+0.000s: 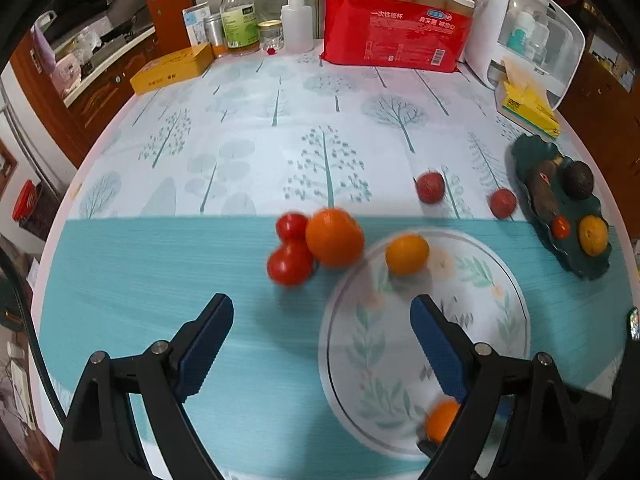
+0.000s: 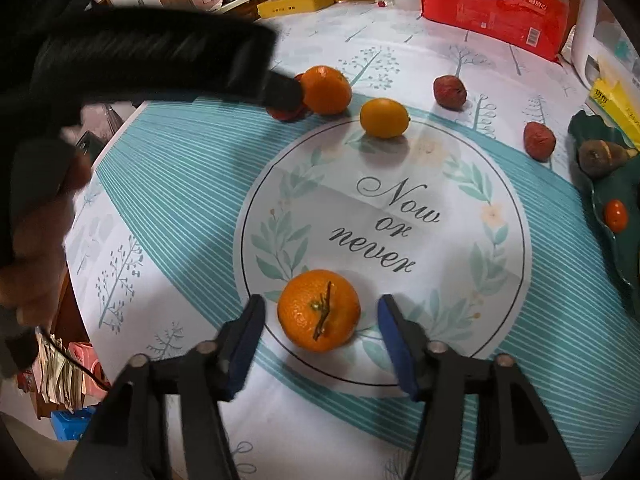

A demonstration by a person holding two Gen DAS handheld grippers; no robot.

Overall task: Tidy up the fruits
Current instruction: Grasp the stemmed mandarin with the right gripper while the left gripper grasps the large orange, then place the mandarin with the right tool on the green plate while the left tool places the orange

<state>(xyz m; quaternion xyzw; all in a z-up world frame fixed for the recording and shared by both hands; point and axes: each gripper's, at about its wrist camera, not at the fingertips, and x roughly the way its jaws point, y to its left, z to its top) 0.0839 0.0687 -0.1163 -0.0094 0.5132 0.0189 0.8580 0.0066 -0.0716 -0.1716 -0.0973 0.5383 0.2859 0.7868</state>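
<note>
Blue-padded right gripper point(image 2: 320, 320) straddling mandarin point(image 2: 319, 310), pads clear

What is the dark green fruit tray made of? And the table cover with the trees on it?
The green tray looks like glazed ceramic or glossy plastic: its scalloped rim is stiff and catches a little shine, but the pictures cannot settle which. The table cover seems to be a thin wipeable plastic sheet or oilcloth: printed trees and lettering, a smooth surface, and straight fold creases crossing the round design.
</note>
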